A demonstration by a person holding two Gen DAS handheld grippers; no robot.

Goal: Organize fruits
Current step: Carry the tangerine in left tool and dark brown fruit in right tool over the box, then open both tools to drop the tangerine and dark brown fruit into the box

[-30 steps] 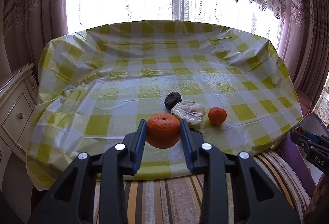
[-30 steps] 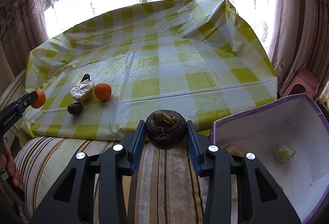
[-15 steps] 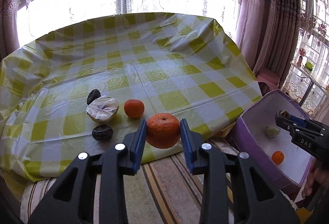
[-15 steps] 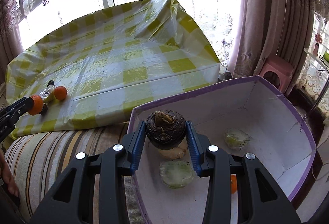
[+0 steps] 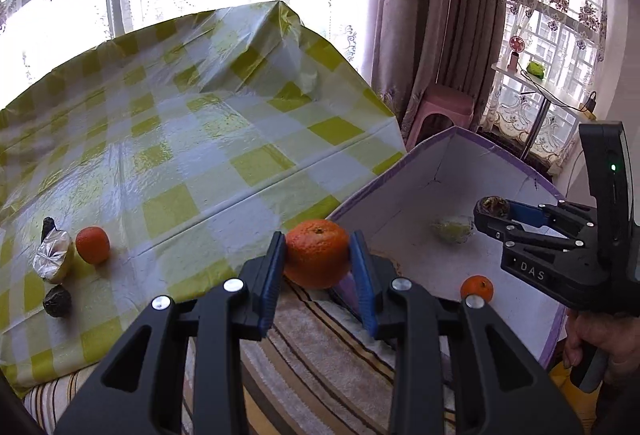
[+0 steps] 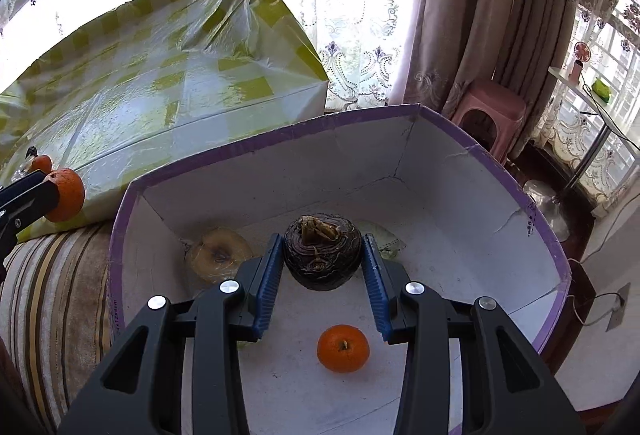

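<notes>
Over box, jaws clamp dark fruit.

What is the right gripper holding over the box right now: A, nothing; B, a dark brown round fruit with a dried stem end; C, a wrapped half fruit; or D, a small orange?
B: the right gripper is clamped on the dark brown round fruit above the white floor of the purple-edged box, while a small orange lies loose below it.

orange held aloft, dark, perhaps-wrinkled fruit over box
</notes>
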